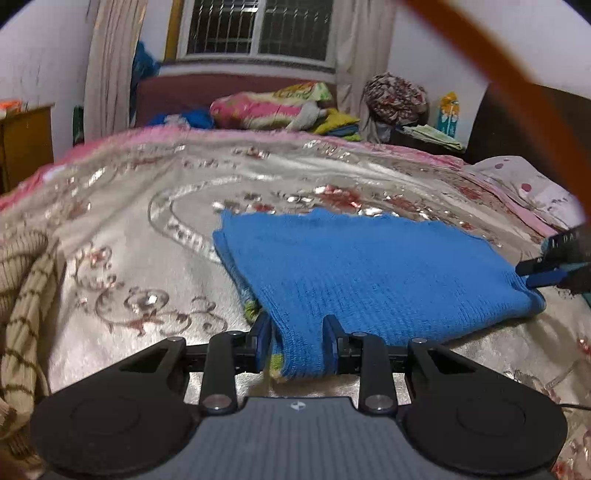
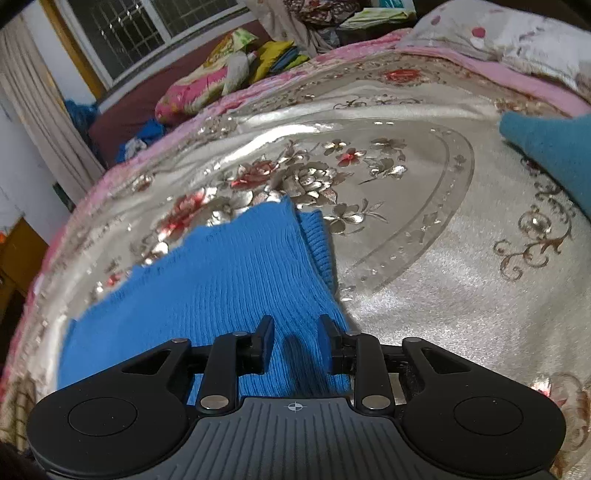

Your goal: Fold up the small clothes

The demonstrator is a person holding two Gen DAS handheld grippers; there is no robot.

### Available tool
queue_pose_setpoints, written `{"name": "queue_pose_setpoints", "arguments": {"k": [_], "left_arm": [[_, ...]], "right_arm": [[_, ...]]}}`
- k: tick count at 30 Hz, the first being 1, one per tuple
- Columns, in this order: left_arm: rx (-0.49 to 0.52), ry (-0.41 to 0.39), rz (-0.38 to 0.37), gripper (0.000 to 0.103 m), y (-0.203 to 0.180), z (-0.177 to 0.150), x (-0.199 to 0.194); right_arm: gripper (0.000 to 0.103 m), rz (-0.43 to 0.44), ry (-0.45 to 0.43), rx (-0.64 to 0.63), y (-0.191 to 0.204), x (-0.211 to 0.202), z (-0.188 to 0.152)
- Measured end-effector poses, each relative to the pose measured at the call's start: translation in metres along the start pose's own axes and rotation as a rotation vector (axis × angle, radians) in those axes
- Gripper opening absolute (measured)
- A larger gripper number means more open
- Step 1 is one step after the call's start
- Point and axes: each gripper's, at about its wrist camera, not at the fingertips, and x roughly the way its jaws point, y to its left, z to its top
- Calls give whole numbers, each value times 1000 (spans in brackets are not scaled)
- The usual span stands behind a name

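Gripping blue knit garment (image 1: 369, 266): left tool (image 1: 297, 332); right tool (image 2: 297, 343) seemingly loosened over it

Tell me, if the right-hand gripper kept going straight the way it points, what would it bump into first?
Most likely the bright blue knitted garment lying right under the right gripper, which points down at it, with the shiny floral bedspread beneath.

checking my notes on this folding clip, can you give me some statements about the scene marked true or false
1. The blue knitted garment lies on a floral bedspread. True.
2. A bunch of blue knit sits between the fingers of the left gripper. True.
3. The garment is red. False: it is blue.
4. The right gripper hangs over bare bedspread, away from the garment. False: blue knit lies between its fingers.
5. A window with bars is behind the bed. True.
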Motion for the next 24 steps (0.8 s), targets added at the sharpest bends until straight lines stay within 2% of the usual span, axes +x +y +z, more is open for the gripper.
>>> {"name": "queue_pose_setpoints", "arguments": {"k": [7,12,16,20,24], "left_arm": [[78,-38,-2,37,-41,-4,-10],[215,-69,-61,38,-95,-6,-18],[388,-88,-90,41,-145,-9,-17],[462,-67,-138,42,-182,-8,-2],[543,-56,-139,42,-213,-9,19]], "right_arm": [[34,76,1,41,-33,-14,5],[36,139,35,117,-66,-16,7],[39,195,48,155,-85,-19,7],[40,234,55,168,-99,-23,6],[41,266,55,209,-116,-27,7]]}}
